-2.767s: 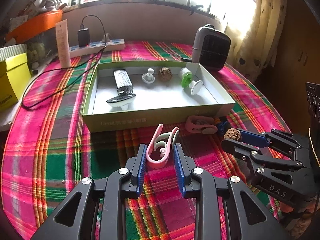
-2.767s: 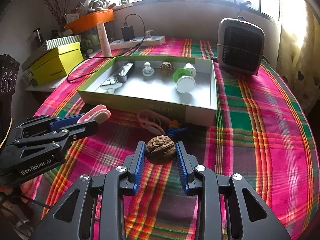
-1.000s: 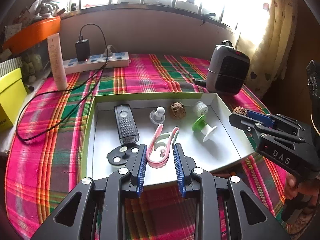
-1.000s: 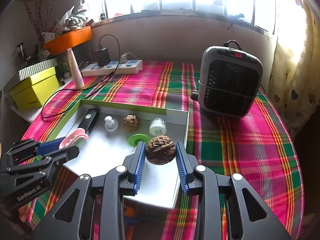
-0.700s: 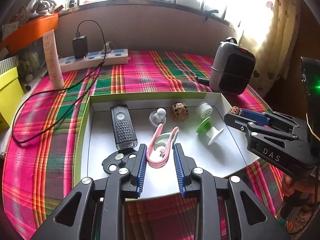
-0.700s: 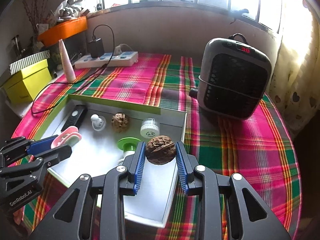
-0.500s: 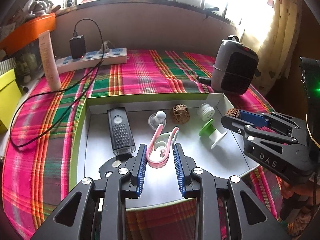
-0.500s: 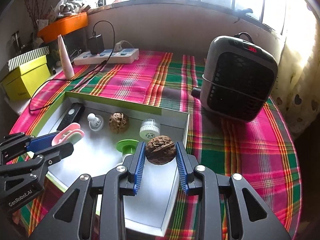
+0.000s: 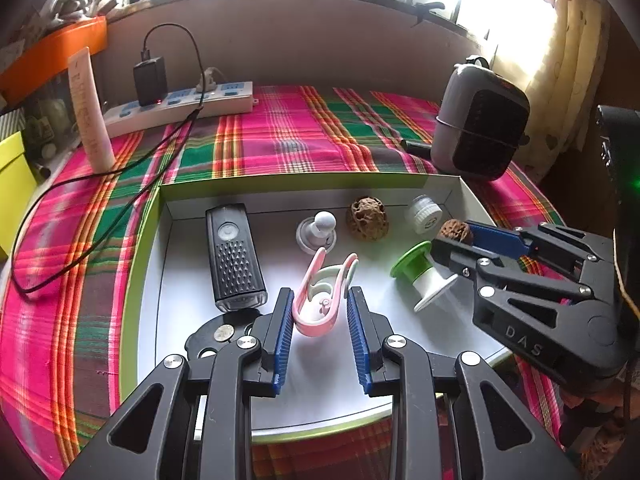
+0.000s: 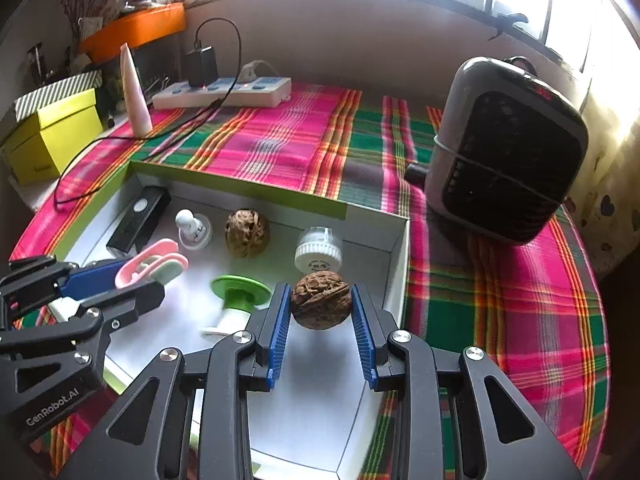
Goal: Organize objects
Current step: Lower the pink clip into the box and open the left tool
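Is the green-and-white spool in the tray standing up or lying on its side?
Lying on its side. The spool rests tipped on the tray floor, its green flange and white flange both on edge; the right wrist view shows the same.

Left tool grips pink clip (over tray).

Home, plaid tablecloth, heater, curtain

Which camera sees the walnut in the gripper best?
The right wrist view: the held walnut sits big and whole between the right gripper fingers. In the left wrist view it is small and partly hidden.
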`<action>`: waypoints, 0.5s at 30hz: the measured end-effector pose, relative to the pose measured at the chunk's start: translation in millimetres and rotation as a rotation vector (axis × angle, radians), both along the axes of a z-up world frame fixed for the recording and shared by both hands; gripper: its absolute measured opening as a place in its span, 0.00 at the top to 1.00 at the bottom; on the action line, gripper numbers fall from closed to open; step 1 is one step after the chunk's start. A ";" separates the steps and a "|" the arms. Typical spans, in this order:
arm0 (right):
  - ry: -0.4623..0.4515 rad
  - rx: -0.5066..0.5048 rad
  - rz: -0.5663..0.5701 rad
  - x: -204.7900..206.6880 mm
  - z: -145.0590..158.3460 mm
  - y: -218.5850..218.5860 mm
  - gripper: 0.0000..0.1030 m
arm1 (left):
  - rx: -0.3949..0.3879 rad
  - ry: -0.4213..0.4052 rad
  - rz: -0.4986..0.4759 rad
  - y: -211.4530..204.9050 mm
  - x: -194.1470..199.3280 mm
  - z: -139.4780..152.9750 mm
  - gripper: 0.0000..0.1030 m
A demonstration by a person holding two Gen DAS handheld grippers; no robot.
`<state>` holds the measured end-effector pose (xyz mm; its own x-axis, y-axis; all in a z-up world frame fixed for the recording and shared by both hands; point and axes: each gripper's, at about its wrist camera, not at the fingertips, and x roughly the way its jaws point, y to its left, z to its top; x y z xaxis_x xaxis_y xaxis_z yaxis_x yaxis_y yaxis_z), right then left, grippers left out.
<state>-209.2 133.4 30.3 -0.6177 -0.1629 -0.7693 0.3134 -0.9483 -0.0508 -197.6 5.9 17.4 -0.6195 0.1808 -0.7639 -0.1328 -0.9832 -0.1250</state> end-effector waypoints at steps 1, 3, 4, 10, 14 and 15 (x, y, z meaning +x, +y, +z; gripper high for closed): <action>-0.001 -0.007 -0.001 -0.3 0.5 0.2 0.69 | 0.003 -0.004 0.002 -0.3 -0.7 -0.7 0.76; -0.001 -0.011 -0.004 -0.8 0.5 0.9 0.69 | 0.003 -0.006 0.002 -0.2 -1.1 -2.0 0.76; 0.000 -0.008 -0.005 -0.5 0.6 0.9 0.69 | 0.000 -0.009 0.002 -0.2 -1.5 -3.0 0.76; 0.004 -0.007 -0.007 0.5 0.9 1.1 0.69 | 0.003 -0.018 -0.001 0.2 -2.5 -7.1 0.76; 0.004 -0.003 -0.009 0.3 0.2 1.0 0.69 | 0.004 -0.017 -0.002 0.1 -2.5 -7.8 0.76; 0.004 -0.003 -0.010 0.6 0.3 1.0 0.69 | 0.002 -0.016 -0.002 0.3 -2.5 -7.7 0.76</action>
